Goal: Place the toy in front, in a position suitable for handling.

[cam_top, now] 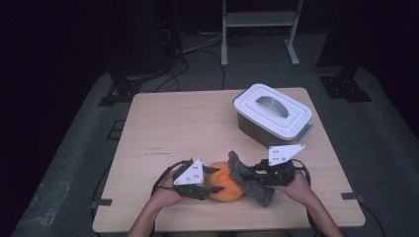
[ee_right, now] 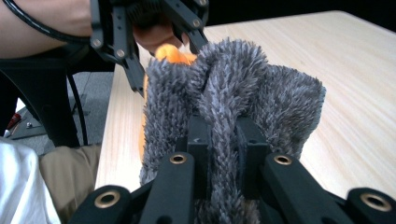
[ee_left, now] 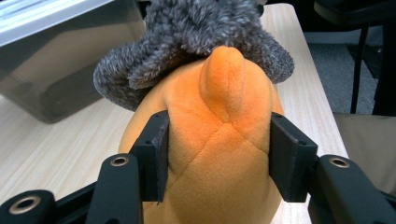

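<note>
Orange plush toy point(ee_left: 219, 154) gripped in jaws; fuzzy grey sock point(ee_right: 224, 98) pinched

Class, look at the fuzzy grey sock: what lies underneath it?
Under the fuzzy grey sock lies the far end of the orange plush toy. How far the toy reaches beneath the sock is covered.
</note>
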### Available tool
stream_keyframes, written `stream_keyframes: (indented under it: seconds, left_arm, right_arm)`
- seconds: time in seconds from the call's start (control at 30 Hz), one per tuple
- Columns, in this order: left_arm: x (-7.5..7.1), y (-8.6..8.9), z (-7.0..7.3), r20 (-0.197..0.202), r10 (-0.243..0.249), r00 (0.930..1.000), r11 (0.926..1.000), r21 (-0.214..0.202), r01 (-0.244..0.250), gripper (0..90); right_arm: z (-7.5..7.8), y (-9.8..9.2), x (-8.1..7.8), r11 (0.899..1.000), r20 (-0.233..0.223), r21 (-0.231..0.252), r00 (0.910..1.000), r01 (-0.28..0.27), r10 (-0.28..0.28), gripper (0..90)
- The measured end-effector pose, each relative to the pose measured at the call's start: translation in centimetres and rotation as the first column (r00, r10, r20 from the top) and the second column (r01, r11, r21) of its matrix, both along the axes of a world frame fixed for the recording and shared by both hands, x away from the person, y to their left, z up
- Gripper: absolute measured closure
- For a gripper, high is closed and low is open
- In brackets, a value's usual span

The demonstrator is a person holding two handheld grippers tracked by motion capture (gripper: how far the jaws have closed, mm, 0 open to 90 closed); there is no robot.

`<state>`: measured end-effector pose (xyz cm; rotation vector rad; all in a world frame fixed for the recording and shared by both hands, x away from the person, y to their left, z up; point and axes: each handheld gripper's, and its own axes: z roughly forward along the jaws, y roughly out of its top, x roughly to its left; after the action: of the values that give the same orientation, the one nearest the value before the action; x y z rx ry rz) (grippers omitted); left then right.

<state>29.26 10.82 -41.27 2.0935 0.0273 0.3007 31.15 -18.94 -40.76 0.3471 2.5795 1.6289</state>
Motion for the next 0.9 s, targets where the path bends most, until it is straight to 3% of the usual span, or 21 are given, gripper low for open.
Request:
stream_keyframes:
  seconds: [0.13, 0.23, 0.33, 0.4, 0.43, 0.6, 0.7, 0.77, 0.9]
  left_arm:
    - [0.0, 0.0, -0.2, -0.018, -0.01, 0.9998, 0.9999, -0.008, 0.01, 44.8]
    - [0.1, 0.0, -0.2, -0.032, -0.012, 0.9994, 0.9998, -0.015, 0.012, 42.4]
    - [0.4, 0.0, -0.1, -0.064, 0.001, 0.998, 0.9998, -0.018, -0.003, 31.4]
    - [0.6, 0.0, -0.1, -0.116, 0.015, 0.9931, 0.9989, -0.041, -0.02, 21.6]
    - [0.6, 0.0, -0.2, -0.124, 0.017, 0.9922, 0.999, -0.038, -0.022, 21.1]
    - [0.3, -0.3, -0.4, -0.087, 0.0, 0.9963, 0.9998, -0.019, -0.002, 34.7]
    - [0.0, -0.8, -0.5, -0.072, -0.023, 0.9971, 0.9997, -0.01, 0.022, 36.1]
    - [-0.1, -0.8, -0.5, -0.065, -0.027, 0.9975, 0.9996, 0.002, 0.028, 36.9]
    - [0.0, -0.7, -0.6, -0.068, -0.026, 0.9973, 0.9997, 0.003, 0.026, 37.5]
  right_arm:
    - [-0.3, -0.5, 0.2, 1.0, -0.011, -0.018, 0.9998, 0.019, -0.019, 78.3]
    - [0.2, -0.1, -0.1, 1.0, 0.003, 0.002, 0.9999, 0.012, -0.012, 78.3]
    - [0.3, 0.5, -0.2, 1.0, 0.011, -0.004, 0.9999, -0.004, 0.004, 78.3]
    - [0.0, 0.4, -0.1, 1.0, -0.003, 0.003, 0.9999, -0.013, 0.013, 78.3]
    - [-0.1, 0.3, -0.1, 1.0, -0.006, -0.002, 0.9999, -0.015, 0.015, 78.3]
    - [0.4, 0.3, -0.3, 1.0, 0.005, -0.002, 0.9999, -0.015, 0.015, 78.3]
    - [1.0, 0.7, -0.6, 0.999, 0.009, 0.036, 0.9992, -0.04, 0.04, 78.3]
    - [1.0, 1.3, -0.8, 0.999, 0.018, 0.008, 0.9984, -0.053, 0.053, 78.3]
    - [0.3, 0.9, -0.4, 0.999, -0.007, 0.008, 0.9987, -0.051, 0.051, 78.3]
